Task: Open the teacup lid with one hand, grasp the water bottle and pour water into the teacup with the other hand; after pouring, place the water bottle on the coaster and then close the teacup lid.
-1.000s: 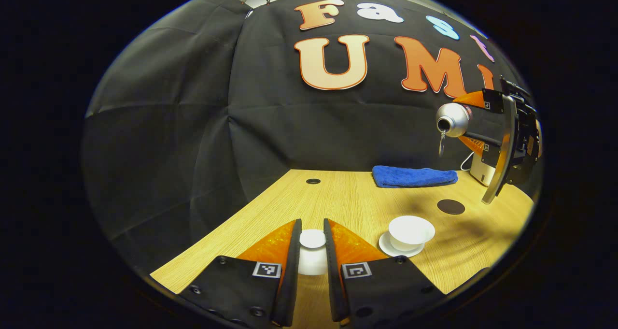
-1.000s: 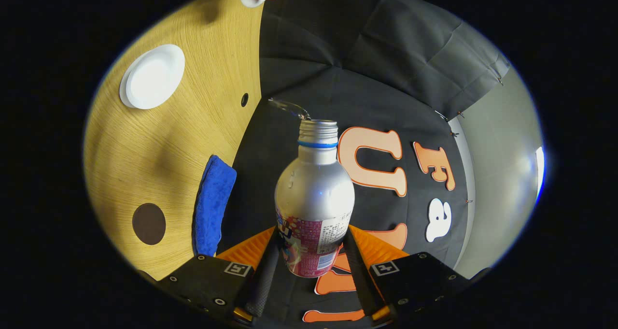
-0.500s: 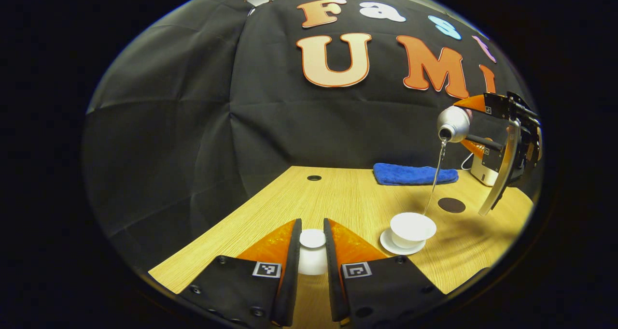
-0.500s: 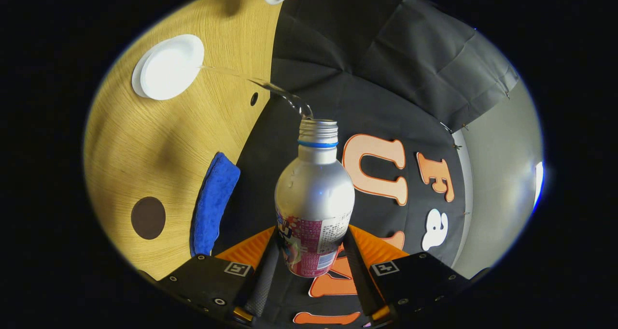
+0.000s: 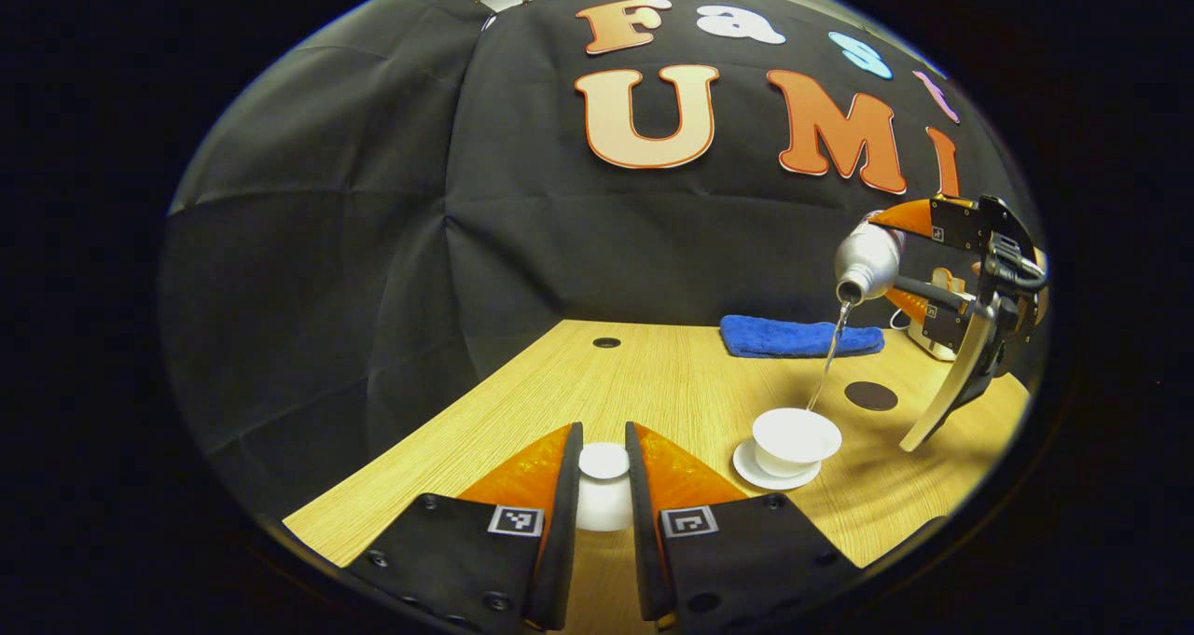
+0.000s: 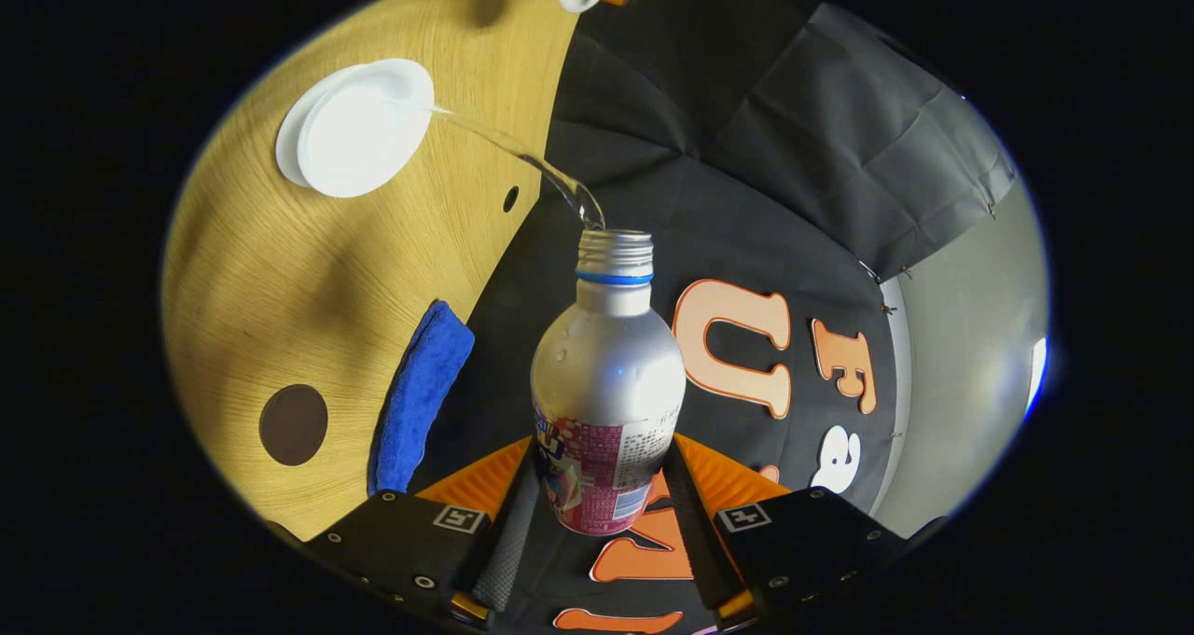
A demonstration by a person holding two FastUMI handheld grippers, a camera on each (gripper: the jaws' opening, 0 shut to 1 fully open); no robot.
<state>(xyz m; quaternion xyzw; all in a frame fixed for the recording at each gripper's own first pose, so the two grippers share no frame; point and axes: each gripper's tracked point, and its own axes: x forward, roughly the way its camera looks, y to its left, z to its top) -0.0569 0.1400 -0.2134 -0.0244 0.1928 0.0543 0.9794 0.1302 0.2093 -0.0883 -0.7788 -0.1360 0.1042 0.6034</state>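
The right tongs are clamping the water bottle tipped over the teacup on the table, so the stream is landing inside. The left tongs are gripping the lid aside, clearing the pour. Compared with earlier, the bottle is sitting lower and the stream is steadier.

Bare worktop left of and behind teacup: open passage. Right of teacup: coaster, near. Behind teacup: blue towel against wall. Above teacup: tilted water bottle, stream blocks overhead path.
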